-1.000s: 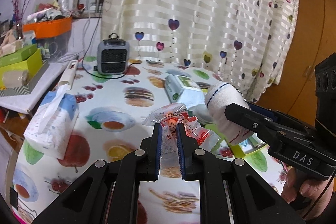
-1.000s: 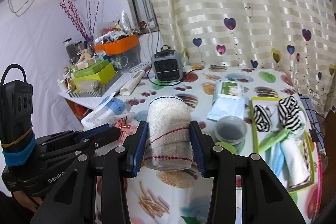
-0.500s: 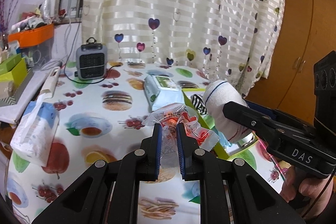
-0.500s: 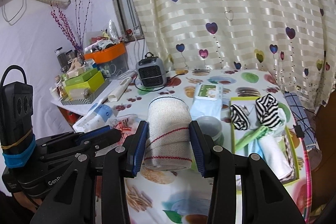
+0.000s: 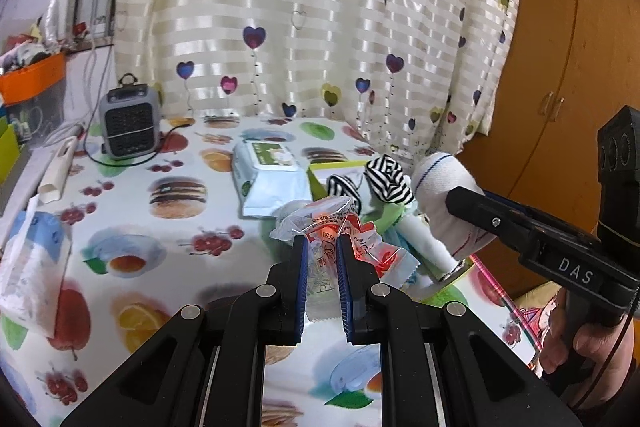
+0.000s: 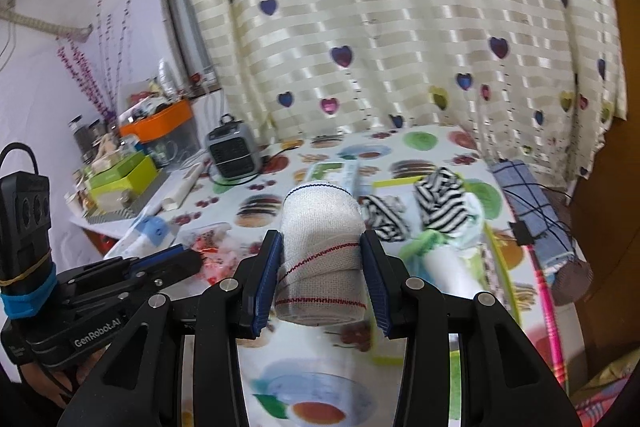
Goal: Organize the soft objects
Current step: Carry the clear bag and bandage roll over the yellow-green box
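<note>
Both tools loaded above the worktop (image 5: 168, 267)
Left tool (image 5: 322, 247) pinches a crinkly snack packet (image 5: 340, 231); right tool (image 6: 322, 247) clamps a bandage roll (image 6: 322, 247), striped socks (image 6: 440, 199) at 1 o'clock.

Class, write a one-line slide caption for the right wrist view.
Right gripper clamps a rolled white bandage above the tray of striped socks.

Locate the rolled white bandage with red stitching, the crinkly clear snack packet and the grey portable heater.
rolled white bandage with red stitching (image 6: 320, 263), right wrist view, side.
crinkly clear snack packet (image 5: 320, 219), left wrist view, upper edge.
grey portable heater (image 5: 129, 125), left wrist view, front grille.
</note>
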Tool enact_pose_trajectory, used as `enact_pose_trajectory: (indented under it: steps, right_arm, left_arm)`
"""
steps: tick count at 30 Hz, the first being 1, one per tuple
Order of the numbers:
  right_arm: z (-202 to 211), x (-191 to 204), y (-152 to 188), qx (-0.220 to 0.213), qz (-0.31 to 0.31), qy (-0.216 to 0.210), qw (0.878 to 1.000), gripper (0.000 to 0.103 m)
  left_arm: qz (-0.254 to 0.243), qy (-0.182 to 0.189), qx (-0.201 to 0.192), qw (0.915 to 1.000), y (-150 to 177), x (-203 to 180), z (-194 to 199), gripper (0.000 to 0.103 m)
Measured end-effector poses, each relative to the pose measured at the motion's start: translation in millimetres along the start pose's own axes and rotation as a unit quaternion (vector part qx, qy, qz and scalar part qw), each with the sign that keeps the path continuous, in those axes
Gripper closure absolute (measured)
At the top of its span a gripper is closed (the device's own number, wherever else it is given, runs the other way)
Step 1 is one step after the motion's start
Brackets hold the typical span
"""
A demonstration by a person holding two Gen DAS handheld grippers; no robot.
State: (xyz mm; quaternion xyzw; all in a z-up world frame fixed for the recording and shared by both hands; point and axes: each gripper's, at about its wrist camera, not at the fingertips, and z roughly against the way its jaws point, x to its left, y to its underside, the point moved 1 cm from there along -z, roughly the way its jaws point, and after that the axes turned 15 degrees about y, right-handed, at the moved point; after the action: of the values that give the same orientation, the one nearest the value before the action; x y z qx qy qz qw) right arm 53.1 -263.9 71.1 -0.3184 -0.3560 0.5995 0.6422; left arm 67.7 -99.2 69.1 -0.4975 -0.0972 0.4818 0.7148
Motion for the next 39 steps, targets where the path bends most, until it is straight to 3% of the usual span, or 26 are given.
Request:
enact_pose_trajectory:
  steps: [12, 31, 39]
  right_arm:
    - [-15.0, -36.1, 7.2, 0.017, -0.024, 0.029, 0.999, 0.061]
    - [-78.3, -53.1, 53.7, 0.107, -0.028, 0.033, 0.993, 0.061]
    - [-85.8, -54.1, 59.8, 0.115, -0.015, 0.035, 0.993, 0.061]
  left_arm:
    - [-0.007, 0.022, 0.02, 0.9995, -6.7, -8.7, -36.3, 0.09]
    - [-0.011, 0.028, 0.055, 0.998, -0.6, -10.6, -76.2, 0.09]
    - [-0.016, 0.031, 0.066, 0.9972, -3.2, -17.4, -94.5, 0.09]
